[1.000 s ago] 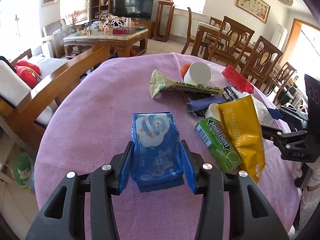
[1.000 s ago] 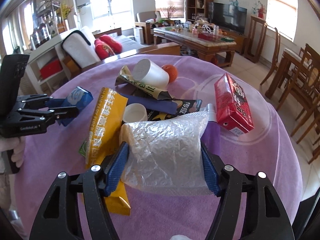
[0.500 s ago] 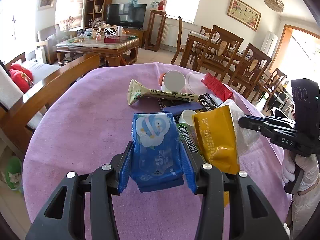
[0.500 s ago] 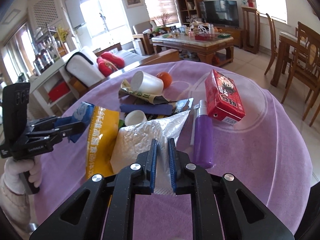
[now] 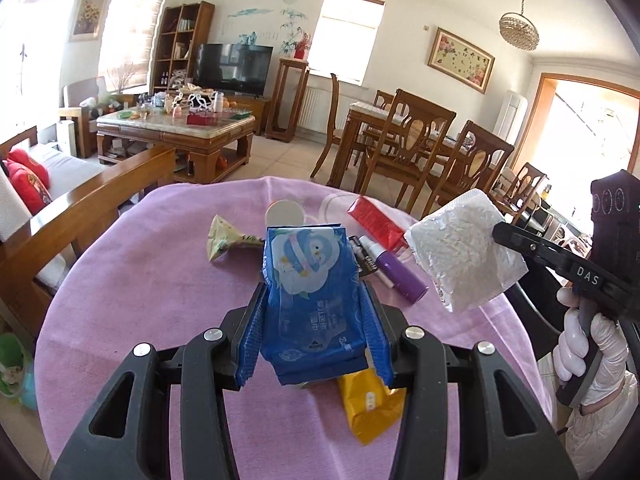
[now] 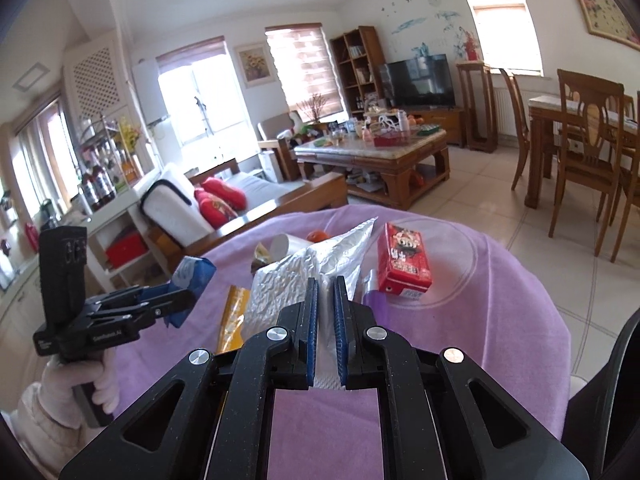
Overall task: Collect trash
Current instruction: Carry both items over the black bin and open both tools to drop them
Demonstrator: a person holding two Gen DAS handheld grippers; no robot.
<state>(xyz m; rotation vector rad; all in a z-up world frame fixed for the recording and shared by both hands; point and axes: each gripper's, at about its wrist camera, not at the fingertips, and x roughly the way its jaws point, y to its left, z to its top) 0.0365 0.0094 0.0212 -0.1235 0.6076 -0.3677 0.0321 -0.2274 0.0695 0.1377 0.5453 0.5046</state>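
L wrist view: left gripper (image 5: 312,336) jaws clamped on blue tissue pack (image 5: 310,280), center frame, lifted off purple surface (image 5: 140,280). Yellow wrapper (image 5: 370,408) lies below it; purple bottle (image 5: 396,276) and red box (image 5: 374,222) mid-right. R wrist view: right gripper (image 6: 325,332) jaws have just been closing, now pinched on silver foil bag (image 6: 304,276), bottom center, bag raised above surface. Gloved hand (image 6: 76,380) lower left.

Crinkled silvery foil bag (image 5: 464,256); glossy blue plastic pack (image 5: 312,292); matt purple cloth (image 5: 160,280).
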